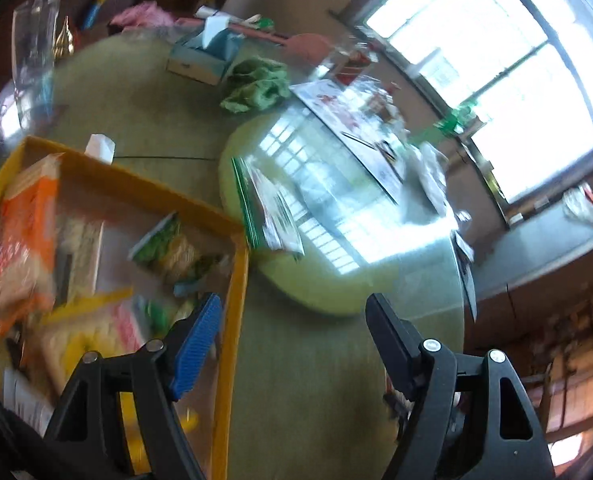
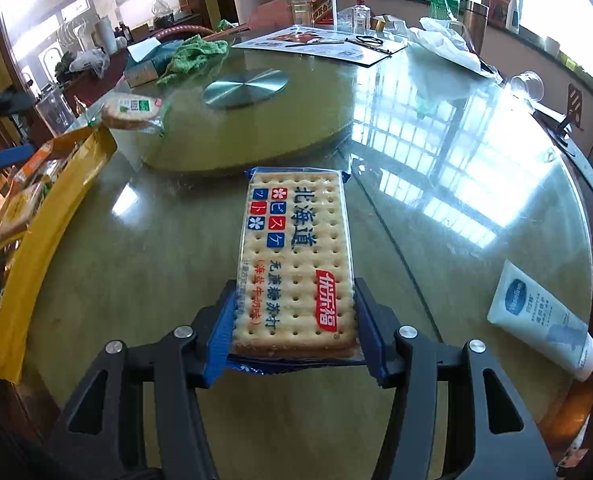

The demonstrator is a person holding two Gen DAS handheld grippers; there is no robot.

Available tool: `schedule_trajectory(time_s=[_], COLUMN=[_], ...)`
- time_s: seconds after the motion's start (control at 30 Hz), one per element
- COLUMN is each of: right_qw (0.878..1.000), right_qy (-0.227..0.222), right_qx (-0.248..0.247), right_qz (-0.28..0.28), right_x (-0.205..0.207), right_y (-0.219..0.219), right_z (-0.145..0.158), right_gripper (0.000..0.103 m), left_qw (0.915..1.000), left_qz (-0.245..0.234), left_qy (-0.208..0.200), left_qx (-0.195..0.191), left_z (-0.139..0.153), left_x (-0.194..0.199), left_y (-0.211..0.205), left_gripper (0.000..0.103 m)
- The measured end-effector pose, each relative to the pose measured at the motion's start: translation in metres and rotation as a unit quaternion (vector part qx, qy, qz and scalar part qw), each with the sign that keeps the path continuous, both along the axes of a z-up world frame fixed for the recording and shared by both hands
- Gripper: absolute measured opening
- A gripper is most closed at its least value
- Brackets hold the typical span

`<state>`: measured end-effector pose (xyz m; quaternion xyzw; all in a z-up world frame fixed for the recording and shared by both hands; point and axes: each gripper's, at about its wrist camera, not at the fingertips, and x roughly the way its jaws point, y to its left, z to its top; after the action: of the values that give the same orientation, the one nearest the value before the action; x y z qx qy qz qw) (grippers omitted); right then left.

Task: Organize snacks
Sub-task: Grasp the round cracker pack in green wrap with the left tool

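Note:
My right gripper (image 2: 294,320) is shut on a clear-wrapped cracker pack (image 2: 296,256) with blue ends, held over the glass table. A yellow box (image 1: 232,280) holds several snack packs, among them an orange pack (image 1: 24,240) and a green-printed pack (image 1: 168,248). The box also shows at the left in the right wrist view (image 2: 36,236). My left gripper (image 1: 292,328) is open and empty, above the box's right wall. A wrapped sandwich-cracker pack (image 1: 272,216) lies on the lazy Susan's edge; it also shows in the right wrist view (image 2: 132,110).
A glass lazy Susan (image 2: 256,136) with a metal hub (image 2: 244,88) fills the table's middle. A green cloth (image 2: 192,56), tissue box (image 2: 144,68), papers (image 2: 320,46), bottles (image 2: 322,2), plastic bags (image 2: 448,46) and an overturned glass (image 2: 530,84) lie beyond. A white tube (image 2: 540,320) lies right.

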<state>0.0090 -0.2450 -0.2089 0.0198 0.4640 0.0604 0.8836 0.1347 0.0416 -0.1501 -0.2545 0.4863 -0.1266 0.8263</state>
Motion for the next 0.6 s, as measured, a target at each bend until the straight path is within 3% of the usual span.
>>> schedule_trajectory(time_s=[0.3,0.4,0.47,0.5,0.57,0.6], right_qw=[1.0,0.999,0.999,0.999,0.999,0.999], right_qy=[-0.011,-0.011,-0.01,-0.011,-0.012,-0.013], right_qx=[0.023,0.032,0.032,0.032,0.033,0.034], right_qz=[0.004,0.004,0.004,0.004,0.005,0.005], right_x=[0.007,0.006,0.006,0.006,0.006,0.006], right_y=[-0.001,-0.003,-0.002,-0.002,-0.002,-0.003], right_z=[-0.001,-0.001,-0.001,-0.001,0.0,0.0], right_gripper=[0.056,0.056,0.056,0.056,0.056,0.056], left_qw=[0.9989,0.9968,0.9959,0.9956,0.9949,0.9946], left_qz=[0.02,0.016,0.027,0.032,0.032,0.024], left_qy=[0.042,0.066,0.071,0.075,0.089,0.097], left_qx=[0.003,0.043,0.049,0.045,0.033,0.026], left_z=[-0.018,-0.029,-0.035,-0.038,-0.045,-0.049], left_x=[0.076,0.089,0.095,0.096,0.096,0.096], left_y=[-0.001,-0.007,-0.007,-0.006,-0.008,-0.011], left_gripper=[0.073,0.073,0.07,0.063,0.031,0.027])
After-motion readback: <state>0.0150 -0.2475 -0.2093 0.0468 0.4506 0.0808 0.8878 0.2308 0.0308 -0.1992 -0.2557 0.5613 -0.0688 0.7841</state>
